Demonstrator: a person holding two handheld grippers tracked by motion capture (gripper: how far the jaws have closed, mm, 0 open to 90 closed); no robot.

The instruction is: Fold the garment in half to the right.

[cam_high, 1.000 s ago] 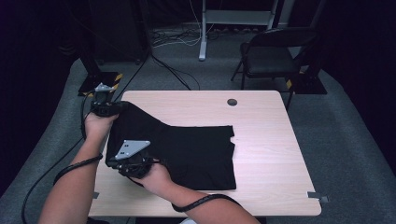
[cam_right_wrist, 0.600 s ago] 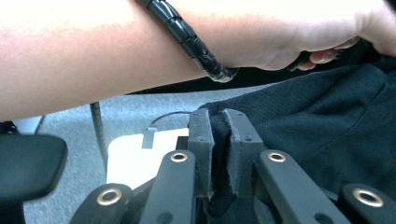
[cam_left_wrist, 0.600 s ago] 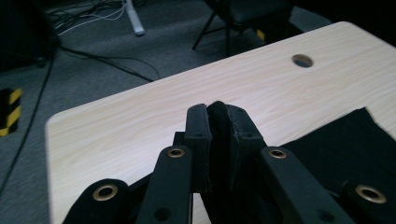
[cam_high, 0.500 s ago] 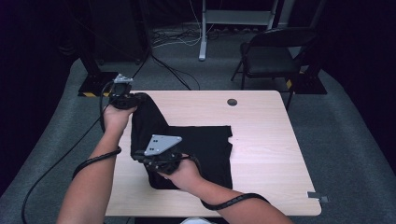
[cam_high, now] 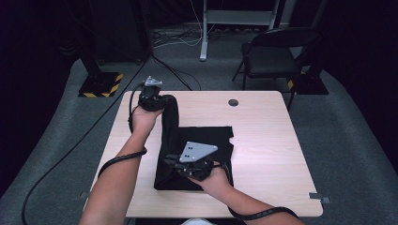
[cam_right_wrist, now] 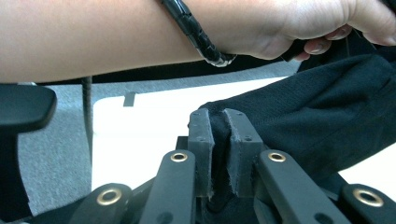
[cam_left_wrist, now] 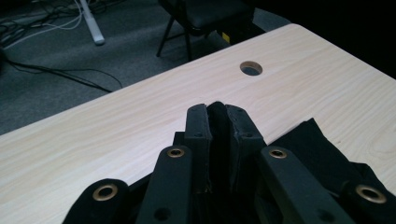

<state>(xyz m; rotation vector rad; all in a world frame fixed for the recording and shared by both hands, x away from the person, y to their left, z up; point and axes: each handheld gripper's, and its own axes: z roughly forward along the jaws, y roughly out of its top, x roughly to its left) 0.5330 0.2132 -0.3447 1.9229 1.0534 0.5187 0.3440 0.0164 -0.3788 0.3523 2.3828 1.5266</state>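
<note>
A black cloth (cam_high: 202, 140) lies on the light wooden table (cam_high: 263, 140), its left part lifted into a fold. My left gripper (cam_high: 157, 101) holds one end of that fold up near the table's far left. In the left gripper view the jaws are shut on the black cloth (cam_left_wrist: 322, 149), pinched at my left gripper (cam_left_wrist: 217, 122). My right gripper (cam_high: 180, 165), with a grey plate on top, is over the cloth's near left part. In the right gripper view my right gripper (cam_right_wrist: 218, 135) is shut on an edge of the black cloth (cam_right_wrist: 322, 112).
A round cable hole (cam_high: 233, 102) sits in the table's far middle. A black chair (cam_high: 274, 56) stands behind the table on the right, with a yellow-striped stand base (cam_high: 101, 84) at the far left. Cables trail across the grey floor.
Both grippers have carried the cloth's left edge to the right and up, folding it over. The left gripper moved from the table's left edge inward; the right one moved onto the cloth.
</note>
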